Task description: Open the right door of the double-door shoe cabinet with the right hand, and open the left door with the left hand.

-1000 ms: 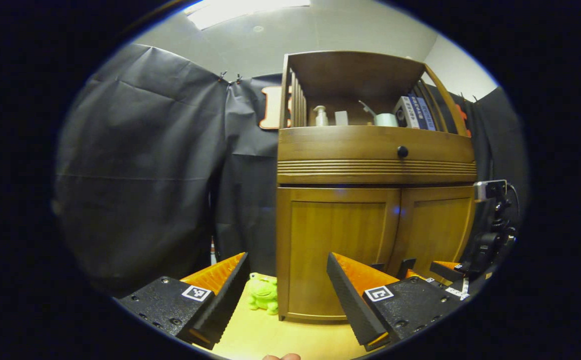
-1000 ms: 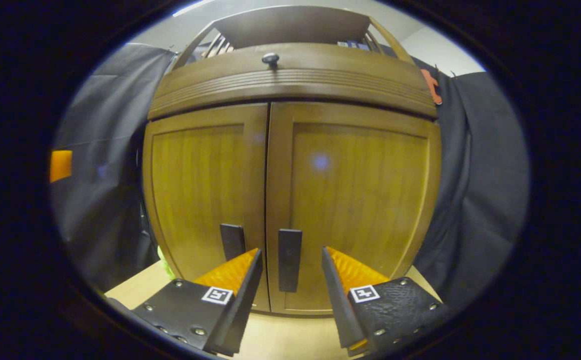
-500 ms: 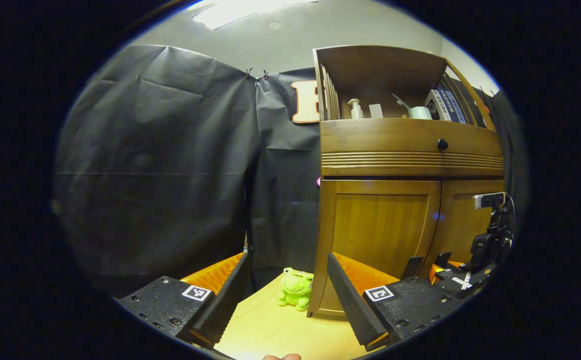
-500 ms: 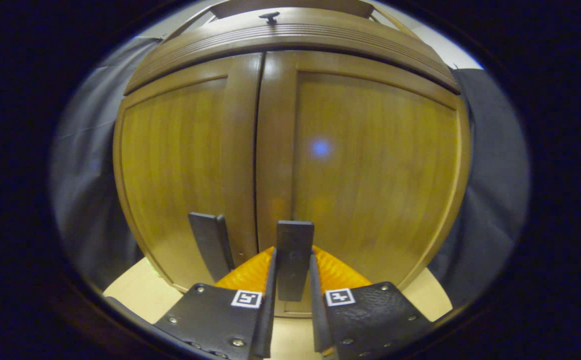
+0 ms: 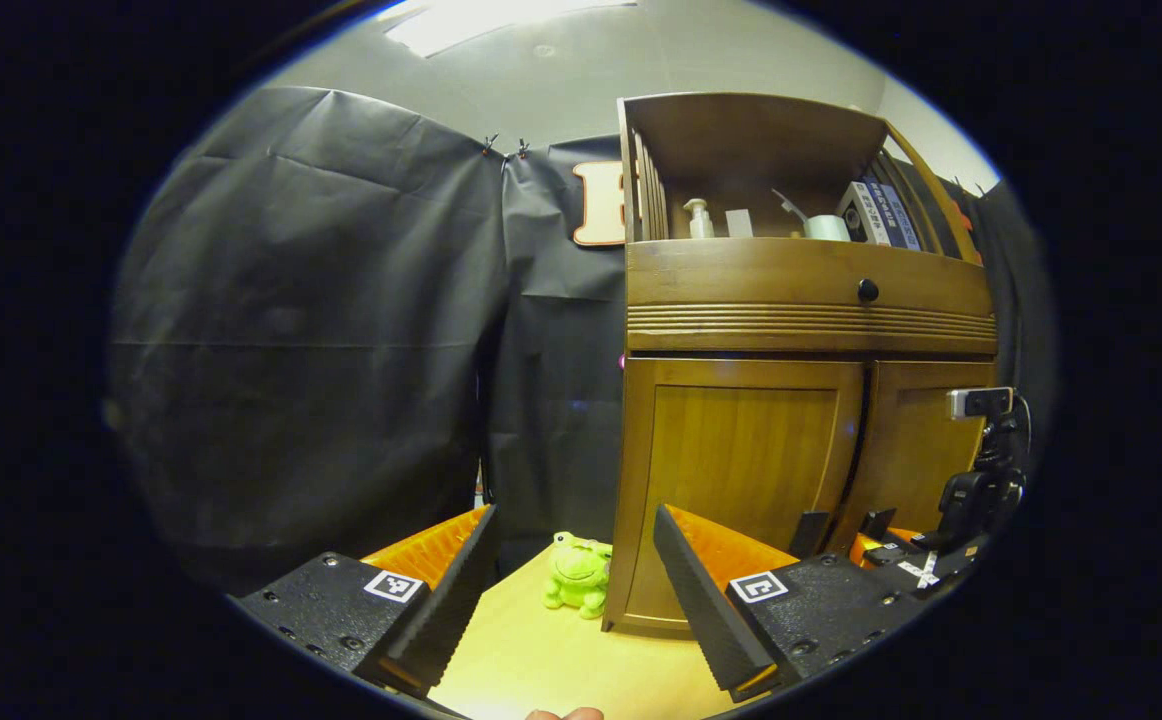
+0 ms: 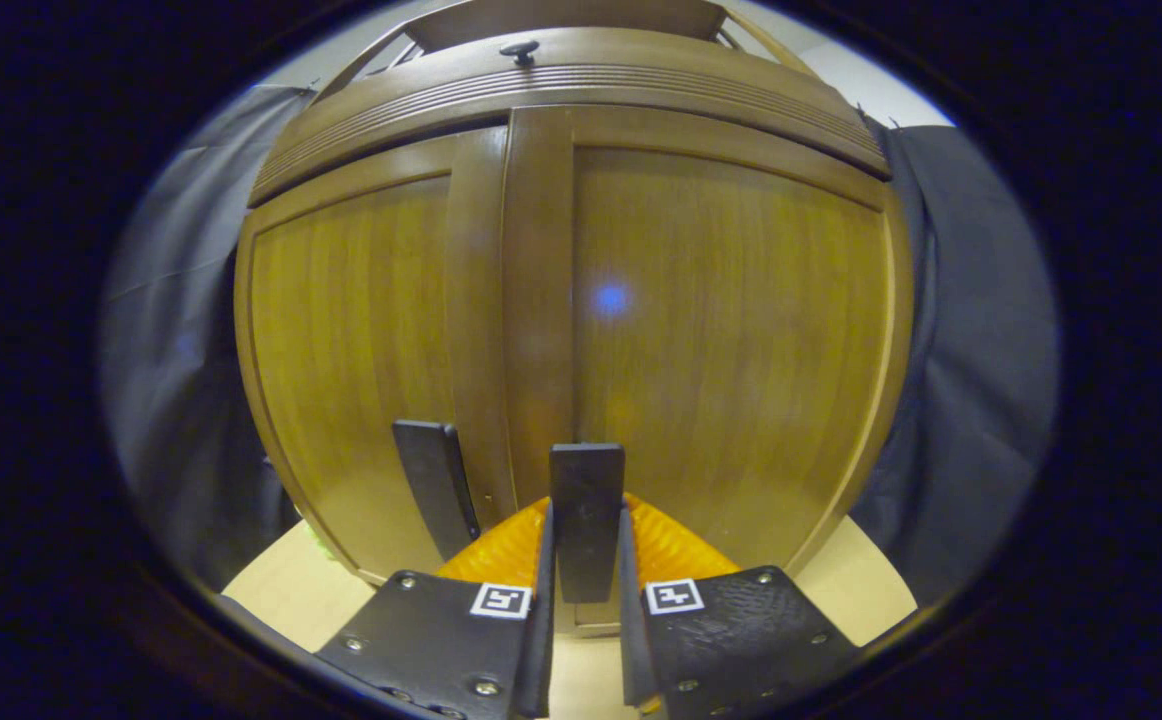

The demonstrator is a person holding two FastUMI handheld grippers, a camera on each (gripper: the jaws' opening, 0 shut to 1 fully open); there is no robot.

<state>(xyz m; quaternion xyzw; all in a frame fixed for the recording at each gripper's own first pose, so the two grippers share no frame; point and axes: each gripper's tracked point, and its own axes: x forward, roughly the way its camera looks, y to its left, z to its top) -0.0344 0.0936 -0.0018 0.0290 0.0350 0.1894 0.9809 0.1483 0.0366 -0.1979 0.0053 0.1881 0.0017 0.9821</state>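
Gripping the right door's handle (image 6: 587,520) at 6 o'clock of the right gripper view, the right gripper (image 6: 586,560) has both fingers pressed on it, and the right door (image 6: 731,340) looks slightly ajar. I think pulling along the hinge's arc is best. The left gripper (image 5: 571,570) waits wide, with the left door (image 5: 741,470) at 3 o'clock.

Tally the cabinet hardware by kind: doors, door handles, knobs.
Doors: 2, left door and right door
Handles: 2, left handle and right handle, which the right tool clamps
Knobs: 1, knob
Total: 5
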